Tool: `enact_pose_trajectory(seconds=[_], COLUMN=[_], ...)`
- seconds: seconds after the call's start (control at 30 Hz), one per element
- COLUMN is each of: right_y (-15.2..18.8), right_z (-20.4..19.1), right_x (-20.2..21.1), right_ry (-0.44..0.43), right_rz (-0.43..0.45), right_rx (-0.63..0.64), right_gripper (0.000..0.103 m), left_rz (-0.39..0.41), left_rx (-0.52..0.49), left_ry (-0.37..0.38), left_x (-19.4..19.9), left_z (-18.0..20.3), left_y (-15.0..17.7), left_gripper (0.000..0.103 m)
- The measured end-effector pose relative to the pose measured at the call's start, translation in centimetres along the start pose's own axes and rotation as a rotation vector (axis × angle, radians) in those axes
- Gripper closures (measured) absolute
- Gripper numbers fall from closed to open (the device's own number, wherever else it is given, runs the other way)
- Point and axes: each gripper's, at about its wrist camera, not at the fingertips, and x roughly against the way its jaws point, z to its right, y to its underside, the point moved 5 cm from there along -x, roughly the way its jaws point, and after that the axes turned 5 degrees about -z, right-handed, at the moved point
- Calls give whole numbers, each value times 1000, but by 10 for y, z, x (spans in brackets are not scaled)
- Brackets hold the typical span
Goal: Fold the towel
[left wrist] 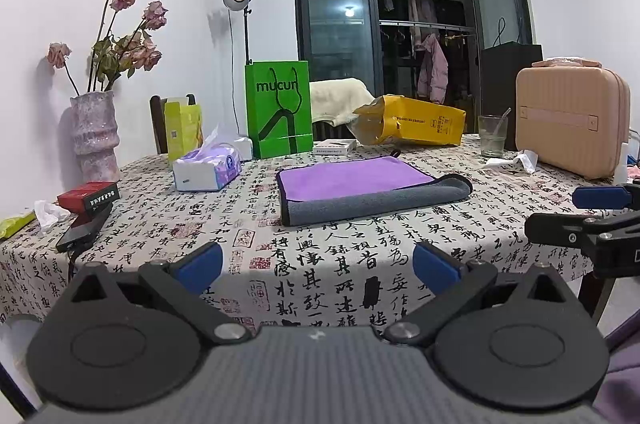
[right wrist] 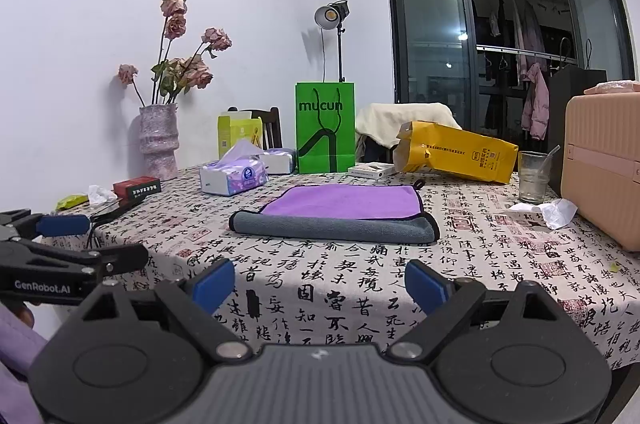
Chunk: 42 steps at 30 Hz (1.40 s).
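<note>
A purple towel with a grey underside [left wrist: 360,182] lies on the table's middle, its near edge turned over in a grey band [left wrist: 376,204]. It also shows in the right wrist view [right wrist: 340,202]. My left gripper [left wrist: 318,266] is open and empty, held back over the table's near edge, well short of the towel. My right gripper [right wrist: 320,284] is open and empty, likewise short of the towel. The right gripper shows at the right of the left wrist view [left wrist: 592,216]; the left gripper shows at the left of the right wrist view [right wrist: 76,244].
On the calligraphy tablecloth [left wrist: 320,256]: a tissue pack [left wrist: 206,168], a green bag [left wrist: 279,108], a yellow bag [left wrist: 412,122], a glass [left wrist: 493,135], a pink case [left wrist: 570,120], a vase of dried roses [left wrist: 95,134], a red box [left wrist: 89,196], a black phone [left wrist: 82,230], crumpled tissues [left wrist: 516,160].
</note>
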Motion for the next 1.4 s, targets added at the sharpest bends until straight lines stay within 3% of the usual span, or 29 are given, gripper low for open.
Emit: enact_pose_trajectory(seconds=[0.6,0.83,1.07,1.3,1.4], right_y=[-9,-21,-28,-43,-50], right_z=[18,45,64,89,103], right_x=[-17,-38,-65,-109,-134], right_ry=[27,42,47,36,23], right_rz=[12,12,-16,-62,-87], right_rx=[-5,-44,-32,-32,-41], right_gripper=[11,11,13,19,24], left_rz=[-27,-94,-102,-131,-160], left_rx=[4,43,50,81,82], left_ry=[21,66,22,-30,-25], left_x=[-35,-68,-99,-154,-183], left_z=[-7,-11,-17,-31,-35], left_y=[-10,-14,-23,-45,-54], left_gripper=[0,0,1,24,24])
